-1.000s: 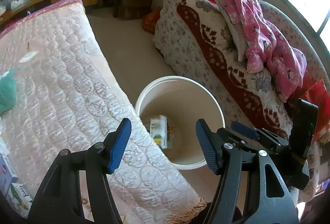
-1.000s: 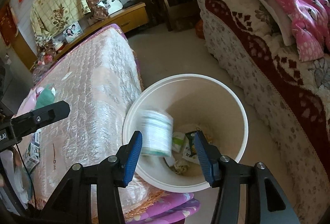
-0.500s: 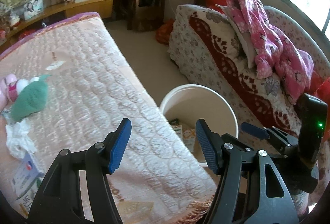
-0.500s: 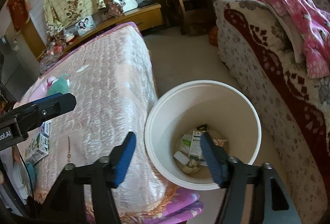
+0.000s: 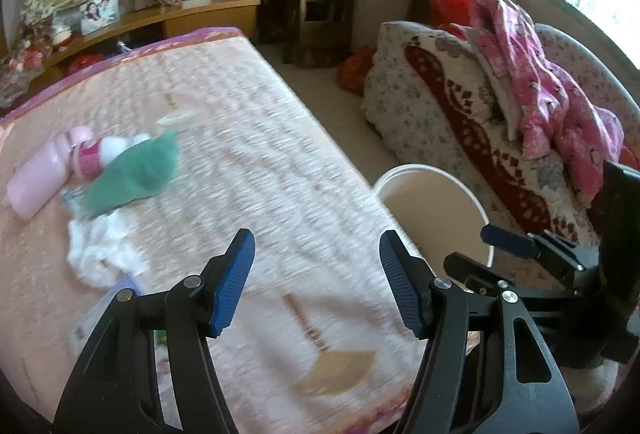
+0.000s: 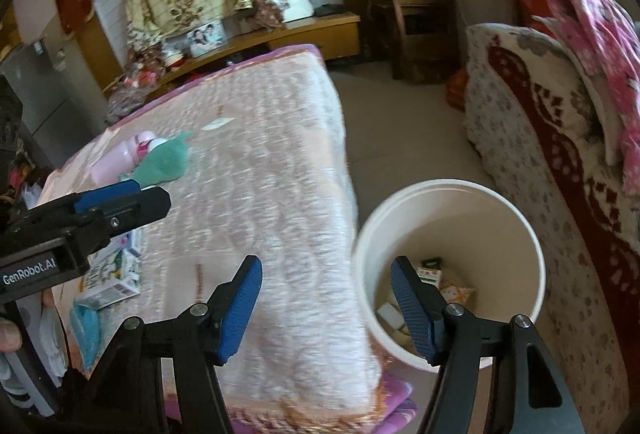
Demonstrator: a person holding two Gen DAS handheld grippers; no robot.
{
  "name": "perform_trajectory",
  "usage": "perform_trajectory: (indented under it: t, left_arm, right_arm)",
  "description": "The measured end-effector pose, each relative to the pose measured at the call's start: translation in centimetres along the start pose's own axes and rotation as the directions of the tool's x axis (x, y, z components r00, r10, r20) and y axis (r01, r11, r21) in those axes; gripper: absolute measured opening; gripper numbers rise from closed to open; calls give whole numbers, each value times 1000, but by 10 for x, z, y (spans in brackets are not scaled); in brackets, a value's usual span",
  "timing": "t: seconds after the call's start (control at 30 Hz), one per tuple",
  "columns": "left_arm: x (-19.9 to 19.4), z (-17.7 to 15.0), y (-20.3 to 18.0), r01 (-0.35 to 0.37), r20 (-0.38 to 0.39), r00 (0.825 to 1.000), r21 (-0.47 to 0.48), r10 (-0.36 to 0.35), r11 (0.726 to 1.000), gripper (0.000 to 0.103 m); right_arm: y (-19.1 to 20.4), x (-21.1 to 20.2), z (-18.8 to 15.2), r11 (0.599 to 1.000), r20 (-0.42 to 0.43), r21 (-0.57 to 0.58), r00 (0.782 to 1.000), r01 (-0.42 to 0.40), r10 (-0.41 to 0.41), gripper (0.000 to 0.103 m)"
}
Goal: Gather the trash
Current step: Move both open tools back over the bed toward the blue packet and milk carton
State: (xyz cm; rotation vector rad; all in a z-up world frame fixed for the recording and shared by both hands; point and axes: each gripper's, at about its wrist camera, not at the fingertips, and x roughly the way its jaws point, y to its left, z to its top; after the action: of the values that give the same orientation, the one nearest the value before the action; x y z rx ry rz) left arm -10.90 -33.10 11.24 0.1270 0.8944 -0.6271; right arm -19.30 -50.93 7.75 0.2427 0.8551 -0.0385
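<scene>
— Beside the bed (image 6: 256,170), what reads clearly?
— "GenRobot.AI" on the left hand-held gripper (image 6: 120,198), seen from the right one.
— Grips?
— Both released, empty; right hand-held gripper (image 6: 326,298) just widened. Cartons lie in the white bucket (image 6: 532,262); tissue (image 5: 100,250) on the bed.

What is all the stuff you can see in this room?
bucket: one, white, on the floor between table and sofa, trash inside
table cover: one, pale pink quilted, over the table
bottle: one, pink, lying on the cover
green cloth: one, beside the bottle
tissue: one wad, white, below the cloth
cartons: a few, white-green, at the table's left edge
sofa: one, floral with a red band
pink garment: one, on the sofa
left gripper: black with blue pads, open, empty
right gripper: same, open, empty
</scene>
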Motion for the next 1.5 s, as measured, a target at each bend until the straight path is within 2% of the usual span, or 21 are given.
perform_trajectory:
  t: [0.3,0.53,0.77,0.93,1.03,1.13,1.27,1.4,1.5]
  left_arm:
    - [-36,-26,74,-74,-31,997,-76,72,994,64]
    - [-68,-60,111,-111,-66,992,-108,104,988,64]
    - [-82,-104,109,-90,-107,991,-120,78,989,64]
    - [-77,-126,86,-55,-117,992,-110,42,992,64]
    - [-68,-137,71,-93,-107,991,-70,85,993,63]
    - [-57,-149,71,-127,-137,983,-54,118,990,63]
    - [-60,-164,93,-185,-161,971,-50,175,982,63]
    - [-73,-178,136,-234,-192,958,-102,212,967,63]
    - [-85,-187,179,-328,-211,932,-140,296,934,63]
  right_arm:
    - [52,20,-6,993,-51,-76,995,-85,82,64]
    - [96,36,-16,978,-101,-154,987,-139,125,64]
    - [124,44,-17,967,-124,-186,981,-173,151,64]
    - [135,46,-16,963,-128,-201,979,-180,156,64]
    - [137,45,-17,962,-131,-199,978,-187,163,65]
    - [139,45,-18,961,-135,-203,977,-190,165,65]
    - [141,48,-17,958,-149,-205,974,-201,173,68]
    - [154,58,-20,951,-176,-227,970,-208,170,68]
    - [168,64,-25,941,-203,-246,961,-234,186,68]
